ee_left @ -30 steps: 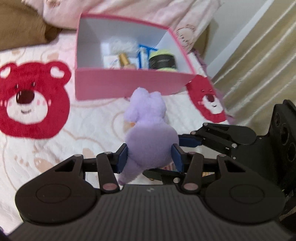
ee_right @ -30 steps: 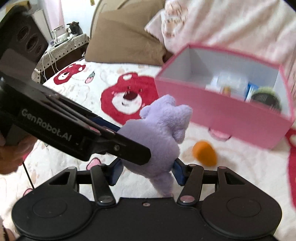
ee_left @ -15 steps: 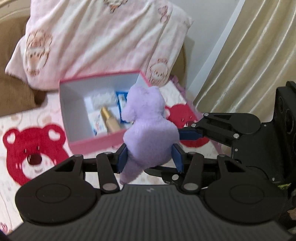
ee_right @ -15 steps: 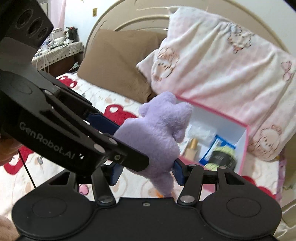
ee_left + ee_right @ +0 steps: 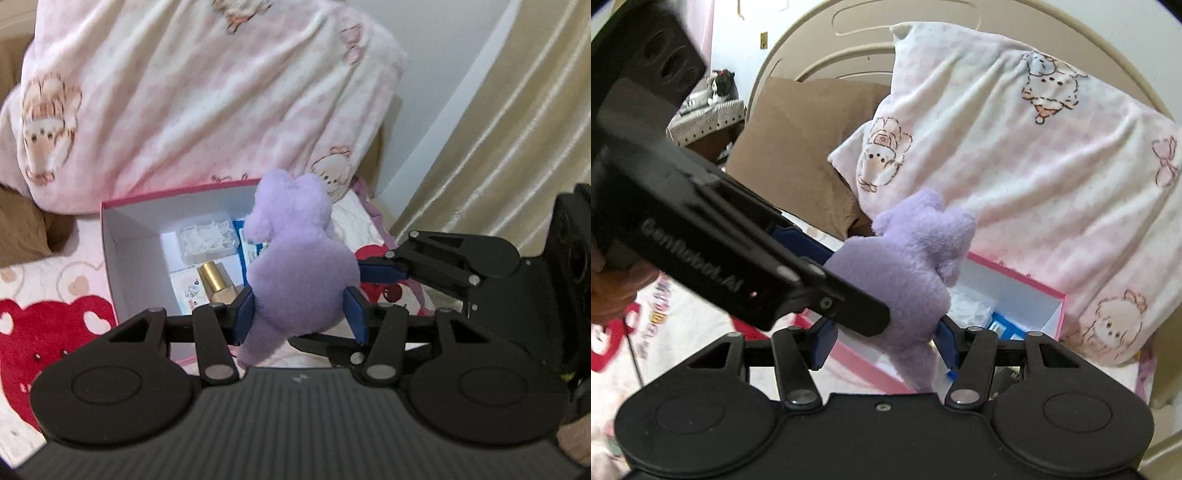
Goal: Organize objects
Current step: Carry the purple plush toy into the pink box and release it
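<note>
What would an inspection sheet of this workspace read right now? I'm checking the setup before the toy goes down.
Surface: bedspread, white with red bear faces.
Job's things: fluffy lilac plush toy held up over the open pink cardboard box.
Clutter: inside the box, a clear plastic case of white bits, a gold-capped bottle and blue-and-white packets.
Grippers: left gripper and right gripper both clamp the plush toy, blue pads pressing its sides.
Cables: a thin dark cord at the left edge of the right wrist view.
Surroundings: pink lamb-print pillow, brown pillow, beige headboard, cream curtain.
</note>
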Action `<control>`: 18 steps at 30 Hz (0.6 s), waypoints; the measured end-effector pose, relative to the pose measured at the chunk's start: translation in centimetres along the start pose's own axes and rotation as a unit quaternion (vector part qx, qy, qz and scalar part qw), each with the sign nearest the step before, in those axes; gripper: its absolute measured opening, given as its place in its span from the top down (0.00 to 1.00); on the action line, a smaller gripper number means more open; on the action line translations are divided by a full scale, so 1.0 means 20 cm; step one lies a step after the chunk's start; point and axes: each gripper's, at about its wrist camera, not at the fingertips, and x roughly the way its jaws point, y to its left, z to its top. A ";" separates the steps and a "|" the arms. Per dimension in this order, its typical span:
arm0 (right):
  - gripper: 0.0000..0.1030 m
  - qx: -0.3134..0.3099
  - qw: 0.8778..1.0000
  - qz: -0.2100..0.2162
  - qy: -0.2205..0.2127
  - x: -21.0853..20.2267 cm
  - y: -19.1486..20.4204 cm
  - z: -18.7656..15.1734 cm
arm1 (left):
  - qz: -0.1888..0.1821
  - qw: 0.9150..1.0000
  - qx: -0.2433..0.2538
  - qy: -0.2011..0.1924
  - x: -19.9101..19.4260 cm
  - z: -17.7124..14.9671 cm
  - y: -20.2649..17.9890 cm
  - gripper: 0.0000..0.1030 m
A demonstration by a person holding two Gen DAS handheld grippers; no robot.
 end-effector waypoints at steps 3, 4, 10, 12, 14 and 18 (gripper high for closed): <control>0.41 0.023 1.000 0.001 0.017 0.14 -0.06 -0.02 | 0.008 1.000 -0.025 0.015 0.14 0.03 0.08 0.51; 0.41 0.031 0.999 -0.001 0.021 0.19 -0.08 -0.03 | 0.010 0.999 -0.037 0.021 0.20 0.04 0.12 0.51; 0.42 0.087 0.994 0.003 0.058 0.48 -0.19 -0.11 | 0.017 0.996 -0.071 0.058 0.50 0.05 0.28 0.51; 0.42 0.098 0.993 0.001 0.069 0.56 -0.21 -0.14 | 0.019 0.995 -0.074 0.069 0.58 0.05 0.32 0.51; 0.42 0.112 0.990 -0.001 0.080 0.63 -0.24 -0.17 | 0.022 0.993 -0.086 0.076 0.67 0.04 0.36 0.51; 0.42 0.146 0.984 -0.002 0.104 0.77 -0.31 -0.24 | 0.024 0.989 -0.113 0.087 0.81 0.01 0.43 0.51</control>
